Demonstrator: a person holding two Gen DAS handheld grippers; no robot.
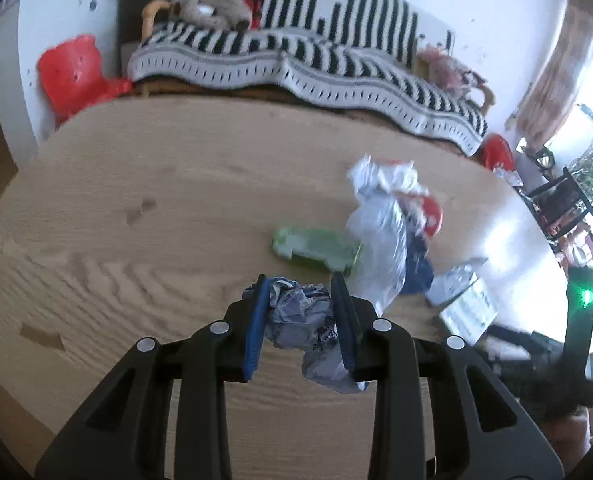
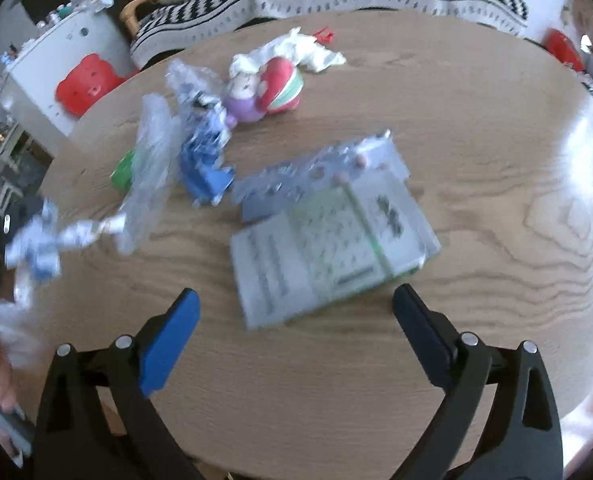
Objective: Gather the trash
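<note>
Clenched on a crumpled wrapper (image 1: 304, 320), left gripper (image 1: 301, 322) lifts; right gripper (image 2: 296, 336) gapes, flattened carton (image 2: 328, 240) just beyond.

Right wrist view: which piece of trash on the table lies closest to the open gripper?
The flat printed carton, lying just ahead of the right gripper. The clear plastic bag and the white tissue lie farther off, up the table.

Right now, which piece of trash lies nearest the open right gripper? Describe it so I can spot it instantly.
On the round wooden table, look just ahead of the open right gripper. There lies a flattened white carton, printed with grey text and a green stripe. Unlike the crumpled clear plastic bag and silver blister pack beyond it, it is flat, rectangular and the largest piece.
</note>
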